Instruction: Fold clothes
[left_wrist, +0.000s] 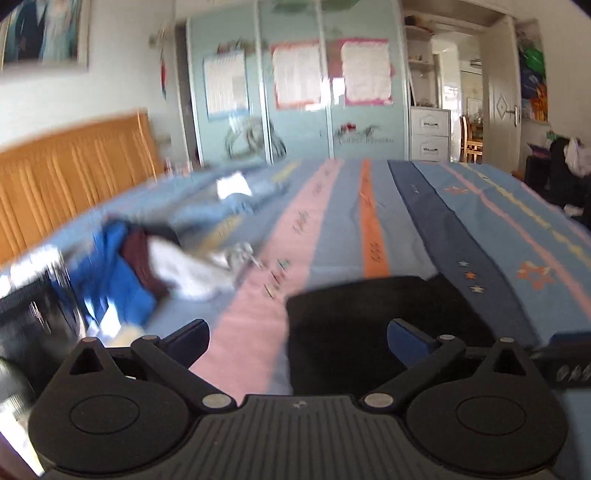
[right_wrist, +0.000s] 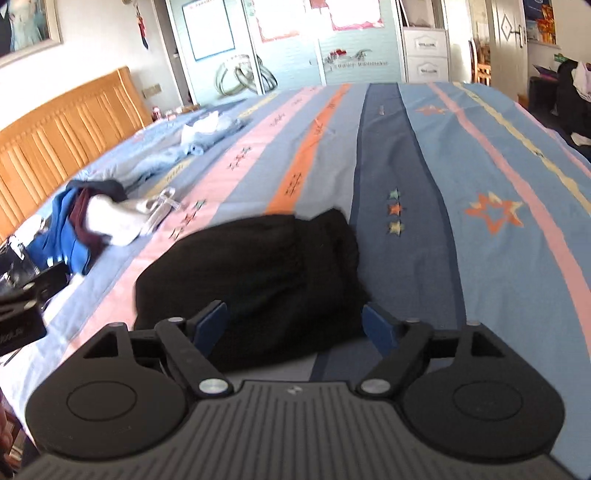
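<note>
A black garment (right_wrist: 258, 280) lies folded into a compact bundle on the striped bedcover (right_wrist: 424, 258). My right gripper (right_wrist: 293, 314) hovers over its near edge, blue pads wide apart and not touching it. In the left wrist view the same black garment (left_wrist: 369, 317) lies just ahead and to the right of my left gripper (left_wrist: 297, 338), which is open with nothing between its fingers. A heap of loose clothes (right_wrist: 92, 225), blue, maroon and white, sits to the left; it also shows as a blurred heap of clothes (left_wrist: 129, 266).
A light blue garment (right_wrist: 166, 158) is spread farther up the bed near the wooden headboard (right_wrist: 55, 129). A wardrobe with sliding doors (right_wrist: 288, 48) stands past the bed's far edge. A dark chair with clothes (right_wrist: 569, 96) is at the right.
</note>
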